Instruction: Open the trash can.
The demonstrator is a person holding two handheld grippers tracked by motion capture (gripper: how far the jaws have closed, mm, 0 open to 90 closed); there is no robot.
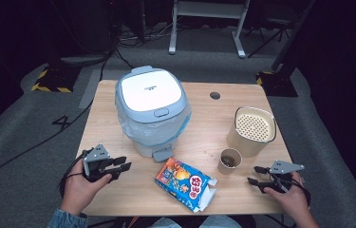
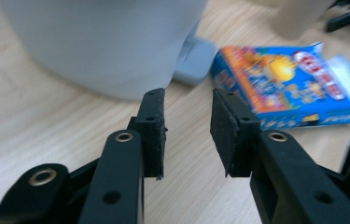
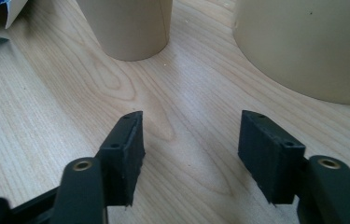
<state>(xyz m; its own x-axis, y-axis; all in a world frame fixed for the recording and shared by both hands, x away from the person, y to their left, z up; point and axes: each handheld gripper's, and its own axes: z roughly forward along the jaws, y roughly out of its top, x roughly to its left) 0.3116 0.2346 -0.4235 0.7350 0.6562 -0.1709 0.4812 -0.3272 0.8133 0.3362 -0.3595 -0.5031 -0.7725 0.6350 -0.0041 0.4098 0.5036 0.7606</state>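
A pale blue pedal bin [image 1: 152,110] with a white lid and a plastic liner stands at the table's middle left; its wall [image 2: 102,42] rises ahead in the left gripper view. A blue and orange snack box [image 1: 184,184] lies flat near the front edge, its end flap open, and shows as the box [image 2: 284,84] to the right of my left jaws. My left gripper [image 1: 124,164] hovers at the front left, open, with bare table between its pads. My right gripper [image 1: 255,175] rests at the front right, open and holding nothing, facing a small paper cup [image 3: 126,25].
A small paper cup [image 1: 229,160] with dark contents stands right of the box. Behind it is a beige container [image 1: 251,130] with a perforated insert, its wall [image 3: 303,46] close ahead of my right gripper. A round cable hole [image 1: 215,95] sits near the table's far edge.
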